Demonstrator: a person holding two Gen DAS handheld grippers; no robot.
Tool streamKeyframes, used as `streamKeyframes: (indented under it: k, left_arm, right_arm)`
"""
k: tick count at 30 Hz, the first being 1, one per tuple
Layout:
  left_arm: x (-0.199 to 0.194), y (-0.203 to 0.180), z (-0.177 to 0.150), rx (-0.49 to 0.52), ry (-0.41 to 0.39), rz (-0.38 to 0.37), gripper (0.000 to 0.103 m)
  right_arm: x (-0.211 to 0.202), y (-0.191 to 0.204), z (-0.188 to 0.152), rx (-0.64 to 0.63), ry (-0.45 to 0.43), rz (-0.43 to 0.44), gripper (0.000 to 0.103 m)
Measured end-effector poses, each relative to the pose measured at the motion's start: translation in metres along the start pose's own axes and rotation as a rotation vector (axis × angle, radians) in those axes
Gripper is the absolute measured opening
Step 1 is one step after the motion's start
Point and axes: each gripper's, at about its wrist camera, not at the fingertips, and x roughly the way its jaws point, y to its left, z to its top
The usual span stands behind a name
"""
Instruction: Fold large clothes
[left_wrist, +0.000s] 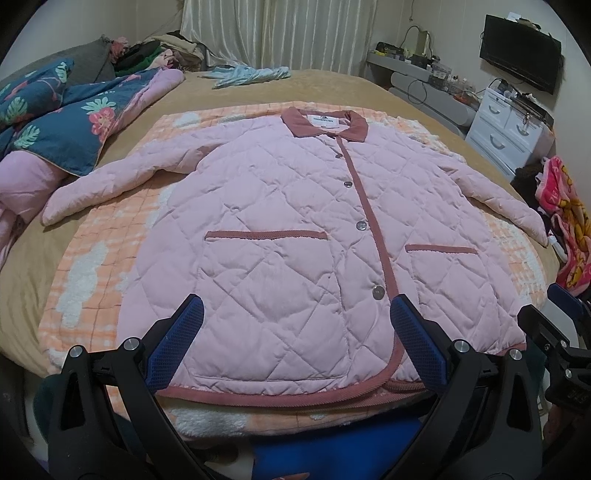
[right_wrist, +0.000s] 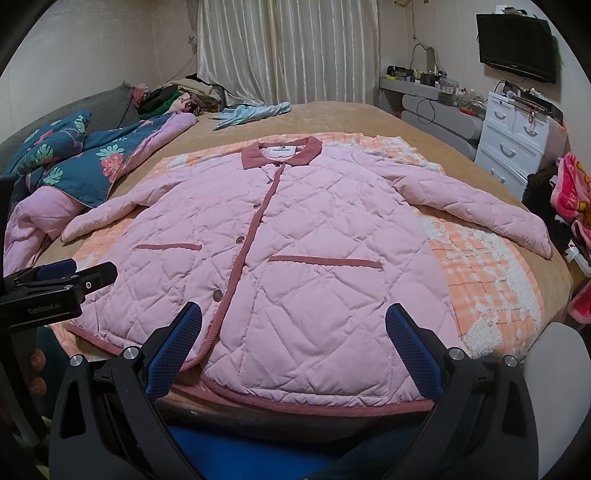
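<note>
Left gripper (left_wrist: 295, 306) open; only right view shows mirror (right_wrist: 428, 55).

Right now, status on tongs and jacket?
Left tongs and right tongs open, empty, at hem. Pink jacket flat, buttoned, sleeves spread, unfolded. Nothing on it.
</note>
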Motion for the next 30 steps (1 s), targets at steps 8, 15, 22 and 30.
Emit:
streamKeyframes:
  k: [8, 15, 22, 30]
  left_arm:
    - [0.008, 0.006, 0.004, -0.012, -0.004, -0.014, 0.095]
    - [0.016, 0.008, 0.013, -0.013, 0.009, 0.001, 0.095]
    - [0.024, 0.008, 0.028, -0.011, 0.026, -0.016, 0.095]
    - [0.032, 0.007, 0.05, -0.008, 0.027, -0.02, 0.095]
  right_arm:
    - [0.007, -0.001, 0.004, -0.006, 0.014, 0.013, 0.099]
    - [0.015, 0.005, 0.016, -0.021, 0.014, 0.051, 0.099]
    - [0.028, 0.003, 0.039, -0.003, 0.021, 0.081, 0.099]
    - [0.042, -0.006, 0.064, 0.012, 0.007, 0.067, 0.099]
